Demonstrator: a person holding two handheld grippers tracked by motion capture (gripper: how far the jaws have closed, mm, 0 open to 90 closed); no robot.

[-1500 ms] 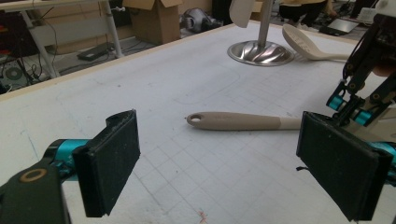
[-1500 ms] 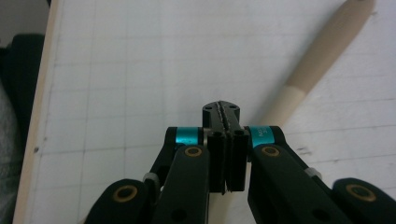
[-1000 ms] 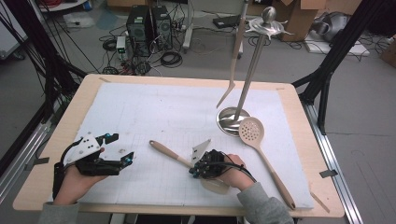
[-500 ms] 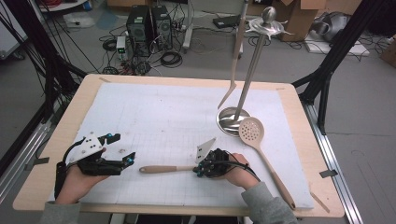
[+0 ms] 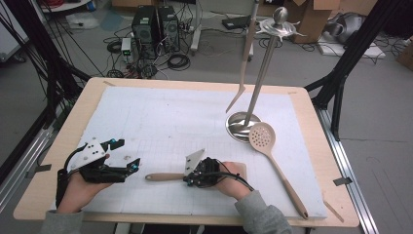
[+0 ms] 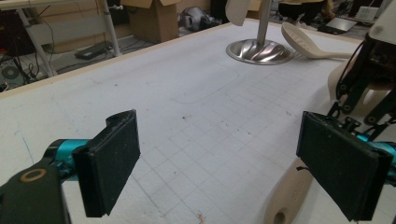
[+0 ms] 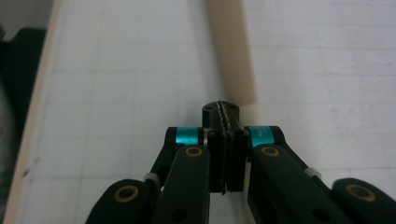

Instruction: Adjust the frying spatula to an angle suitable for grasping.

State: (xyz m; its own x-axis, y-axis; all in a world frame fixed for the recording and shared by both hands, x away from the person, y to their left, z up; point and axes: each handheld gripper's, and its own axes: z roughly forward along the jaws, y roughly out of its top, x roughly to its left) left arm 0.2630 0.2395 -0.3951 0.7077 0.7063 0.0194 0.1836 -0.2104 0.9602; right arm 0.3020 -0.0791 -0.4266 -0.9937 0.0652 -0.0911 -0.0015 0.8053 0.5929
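Note:
A wooden spatula lies on the white mat, its handle [image 5: 164, 176] pointing left and its blade partly hidden under the person's right hand. My right gripper [image 5: 191, 179] rests low over the handle, shut. In the right gripper view the jaws [image 7: 225, 111] press flat together with nothing between them, and the handle [image 7: 231, 46] runs on just past their tips. My left gripper [image 5: 125, 154] sits at the front left, open and empty. In its own view [image 6: 219, 163] the pads stand wide apart, with the handle's holed end [image 6: 285, 205] near the right pad.
A steel utensil stand [image 5: 242, 127] rises at the back right with a wooden fork [image 5: 241, 92] hanging from it. A slotted wooden spoon [image 5: 263, 137] lies beside the base, its handle reaching the front right corner. The stand's base [image 6: 259, 50] and the spoon [image 6: 308, 44] show far off.
The spatula's handle has swung from pointing up-left to pointing straight left. My right gripper has slid leftward along it. The left gripper has stayed put.

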